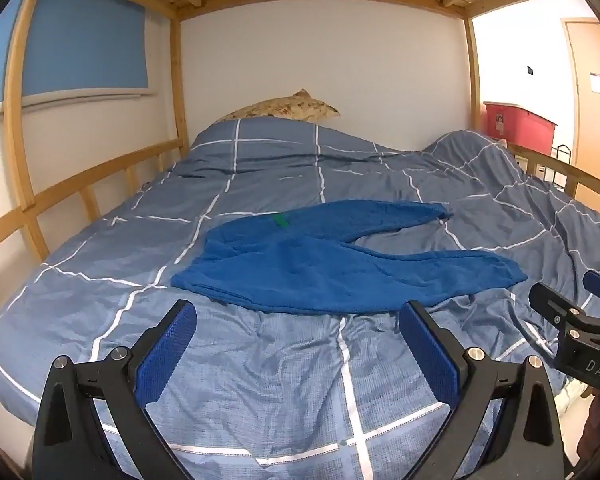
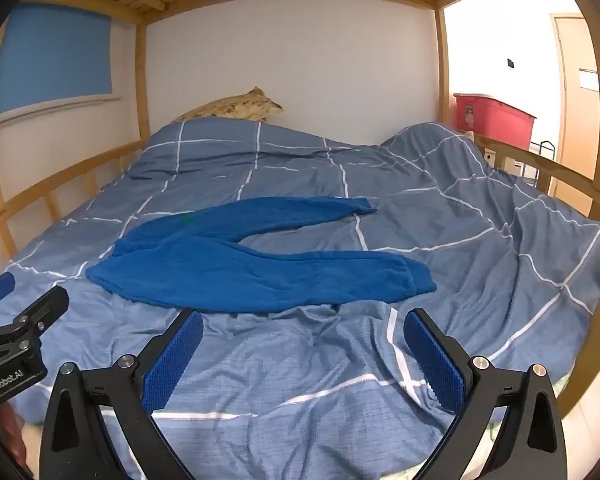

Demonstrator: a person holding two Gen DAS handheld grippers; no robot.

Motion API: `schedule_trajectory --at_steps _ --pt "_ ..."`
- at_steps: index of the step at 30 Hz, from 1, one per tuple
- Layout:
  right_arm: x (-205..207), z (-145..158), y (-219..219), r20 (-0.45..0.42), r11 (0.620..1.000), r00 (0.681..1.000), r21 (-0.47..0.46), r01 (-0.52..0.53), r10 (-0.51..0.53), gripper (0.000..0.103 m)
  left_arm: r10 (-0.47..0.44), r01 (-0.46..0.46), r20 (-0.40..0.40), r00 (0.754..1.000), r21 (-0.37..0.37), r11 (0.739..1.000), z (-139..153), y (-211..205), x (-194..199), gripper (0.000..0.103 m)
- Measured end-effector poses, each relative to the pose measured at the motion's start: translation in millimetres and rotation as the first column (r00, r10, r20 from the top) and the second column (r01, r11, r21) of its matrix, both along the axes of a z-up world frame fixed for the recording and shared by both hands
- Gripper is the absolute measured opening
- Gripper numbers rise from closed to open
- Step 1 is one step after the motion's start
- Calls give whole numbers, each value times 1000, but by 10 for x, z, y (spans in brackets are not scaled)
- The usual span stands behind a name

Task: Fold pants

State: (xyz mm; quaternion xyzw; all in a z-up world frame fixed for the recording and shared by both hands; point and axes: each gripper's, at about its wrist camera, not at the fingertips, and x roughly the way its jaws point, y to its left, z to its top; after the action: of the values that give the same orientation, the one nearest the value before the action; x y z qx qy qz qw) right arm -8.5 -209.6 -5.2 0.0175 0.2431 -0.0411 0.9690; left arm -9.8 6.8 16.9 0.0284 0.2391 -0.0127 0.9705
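Both grippers hover above the near end of the bed with nothing between their blue pads: the left gripper [image 1: 298, 312] stands spread wide, and the right gripper [image 2: 303, 322] beside it is spread just as wide. Each points slightly downward toward the blue pants [image 1: 331, 264], which lie flat on the grey-blue checked duvet [image 1: 260, 380] near the middle of the bed, just beyond the fingertips and touched by neither gripper. The pants' long axis runs across the bed, roughly side to side in both views. Their waist end points left, toward the wooden side rail [image 1: 80, 192], and the two legs stretch right, splitting into a V; the farther leg angles toward the wall, the nearer one lies closer to the grippers. A small green tag [image 1: 280, 221] shows near the waist. A patterned pillow [image 1: 284, 107] rests at the far end against the wall.
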Motion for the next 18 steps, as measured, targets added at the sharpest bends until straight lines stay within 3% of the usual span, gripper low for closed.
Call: schedule_trajectory --at_steps 18 --pt "-20 13 2 15 1000 1000 2 -8 8 102 -17 17 18 1000 -5 1000 18 6 -36 103"
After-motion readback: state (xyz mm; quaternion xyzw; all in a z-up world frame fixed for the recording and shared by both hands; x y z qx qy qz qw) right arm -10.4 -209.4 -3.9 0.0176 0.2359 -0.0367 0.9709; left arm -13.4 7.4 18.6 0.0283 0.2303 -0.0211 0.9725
